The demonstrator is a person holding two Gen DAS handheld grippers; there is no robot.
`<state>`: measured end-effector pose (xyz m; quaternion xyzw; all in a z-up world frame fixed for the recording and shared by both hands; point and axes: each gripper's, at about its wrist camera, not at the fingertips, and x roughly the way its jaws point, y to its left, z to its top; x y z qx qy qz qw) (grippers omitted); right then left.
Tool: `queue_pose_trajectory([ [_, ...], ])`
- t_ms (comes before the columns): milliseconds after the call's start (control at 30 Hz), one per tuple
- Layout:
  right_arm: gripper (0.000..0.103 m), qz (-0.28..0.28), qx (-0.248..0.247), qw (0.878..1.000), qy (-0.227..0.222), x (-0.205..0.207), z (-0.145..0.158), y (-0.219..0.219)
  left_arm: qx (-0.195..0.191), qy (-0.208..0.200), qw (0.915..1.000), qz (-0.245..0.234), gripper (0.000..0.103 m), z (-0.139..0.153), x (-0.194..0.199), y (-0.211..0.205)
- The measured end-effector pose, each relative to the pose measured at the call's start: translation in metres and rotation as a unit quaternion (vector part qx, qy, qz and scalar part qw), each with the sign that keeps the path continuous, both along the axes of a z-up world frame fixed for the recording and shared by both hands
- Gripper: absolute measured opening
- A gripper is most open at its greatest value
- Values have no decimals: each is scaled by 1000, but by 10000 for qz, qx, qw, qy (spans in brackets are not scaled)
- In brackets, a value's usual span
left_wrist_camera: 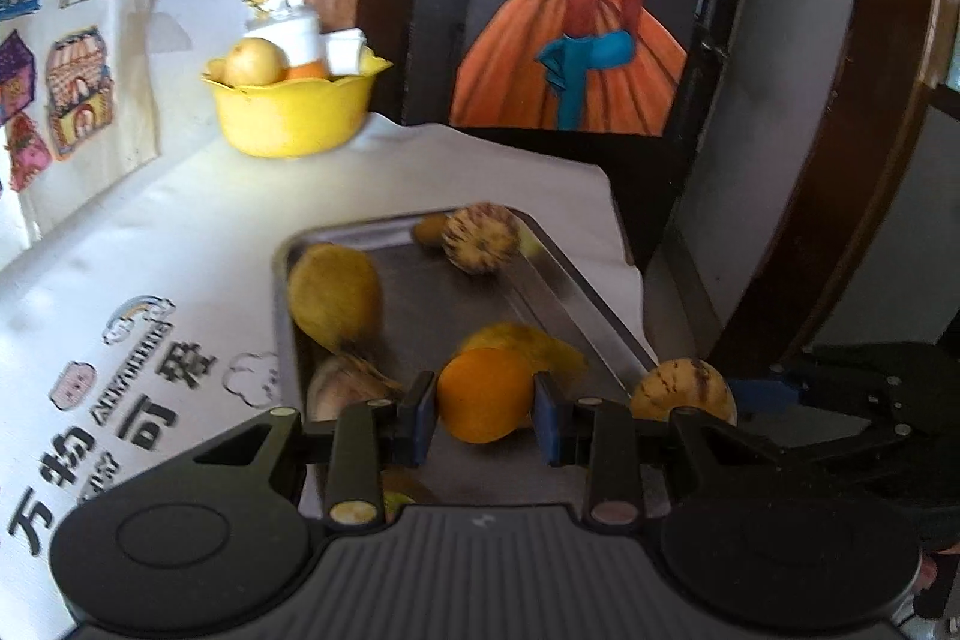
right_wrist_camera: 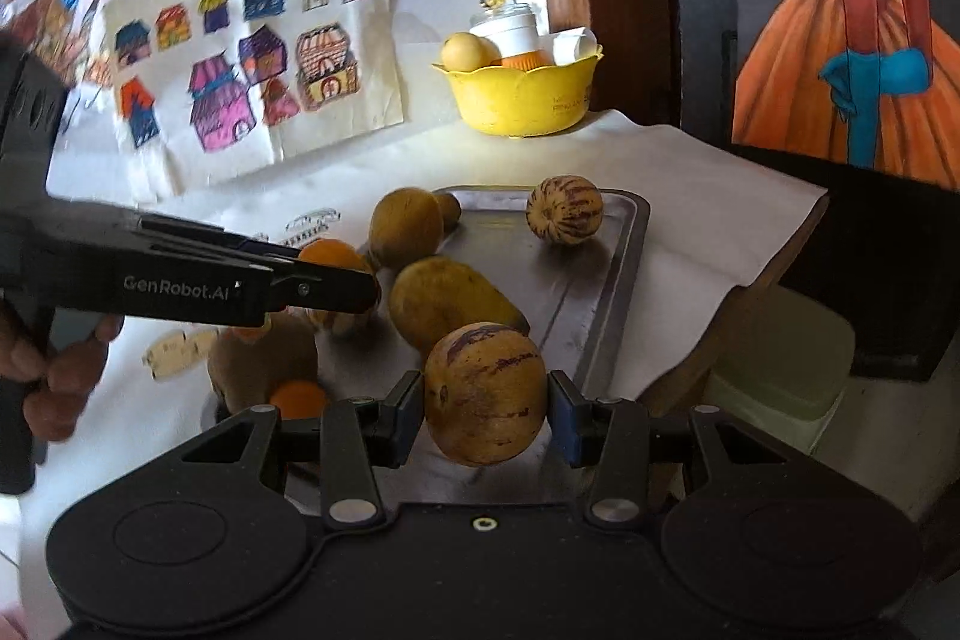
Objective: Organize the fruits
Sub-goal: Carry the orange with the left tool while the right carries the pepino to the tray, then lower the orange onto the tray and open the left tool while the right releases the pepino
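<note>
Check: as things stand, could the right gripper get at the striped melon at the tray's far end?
Probably not yet: the right gripper is already shut on a striped fruit. The path to the far striped melon on the tray looks open otherwise.

Both fisheye views bow straight lines outward and darken at the corners. Daylight is soft and uneven, with a washed-out bright patch on the white tablecloth (left_wrist_camera: 198,220) toward 10 o'clock, below the yellow bowl (left_wrist_camera: 294,112). Fruit casts soft shadows on the dull metal tray (right_wrist_camera: 576,292), whose rim glints at 2 o'clock. Motion blur smears the wall drawings (right_wrist_camera: 252,88) and cloth lettering; the background at 3 o'clock is dim.
</note>
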<state>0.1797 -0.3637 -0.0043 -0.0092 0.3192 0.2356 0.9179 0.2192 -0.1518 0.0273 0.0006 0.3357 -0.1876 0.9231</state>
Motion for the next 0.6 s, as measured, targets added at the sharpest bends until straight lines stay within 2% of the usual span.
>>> queue_pose_trajectory([
  [267,46,58,-279,9993,-229,-13,-12,-4,163,312,9994,-2,36,-16,0,-1],
  [600,46,245,-558,9969,-488,-18,-19,2,634,349,9972,-167,36,-17,6,-17],
])
